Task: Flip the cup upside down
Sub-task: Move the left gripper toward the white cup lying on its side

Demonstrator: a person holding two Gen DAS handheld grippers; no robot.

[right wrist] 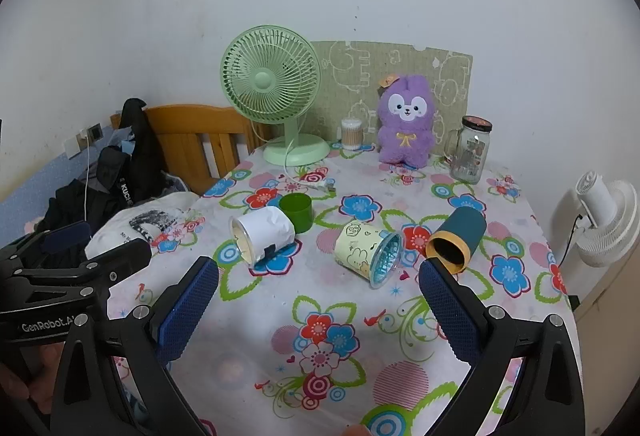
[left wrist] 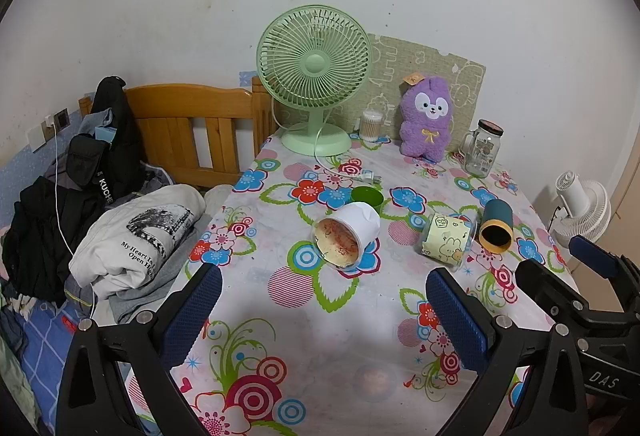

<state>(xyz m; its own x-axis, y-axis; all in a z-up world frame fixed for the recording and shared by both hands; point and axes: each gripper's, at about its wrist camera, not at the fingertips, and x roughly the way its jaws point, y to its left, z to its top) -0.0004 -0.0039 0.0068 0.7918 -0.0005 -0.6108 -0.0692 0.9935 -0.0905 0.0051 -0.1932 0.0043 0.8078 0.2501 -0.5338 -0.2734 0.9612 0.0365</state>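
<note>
Which cup the task means cannot be told: three lie on their sides mid-table and one stands. The white cup [left wrist: 347, 236] lies with its stained mouth toward the near-left corner; just behind it the green cup [right wrist: 297, 211] stands upright and may be touching it, though contact is unclear. To its right lies the yellow cartoon cup [right wrist: 368, 251], and just beyond that the teal cup [right wrist: 458, 240] with its orange rim facing the near edge. Risks, as judged: a cup on its side can roll off line when first touched by one pad; the thin white cup may crumple under a firm squeeze; the close spacing invites knocking a neighbour, and the green cup could be toppled. The slick floral tablecloth [left wrist: 320, 348] may let a cup skid. The left gripper [left wrist: 324, 310] stands wide apart, holding and touching nothing, short of the white cup. The right gripper [right wrist: 320, 306] is likewise wide and empty, hovering before the yellow and teal cups.
</note>
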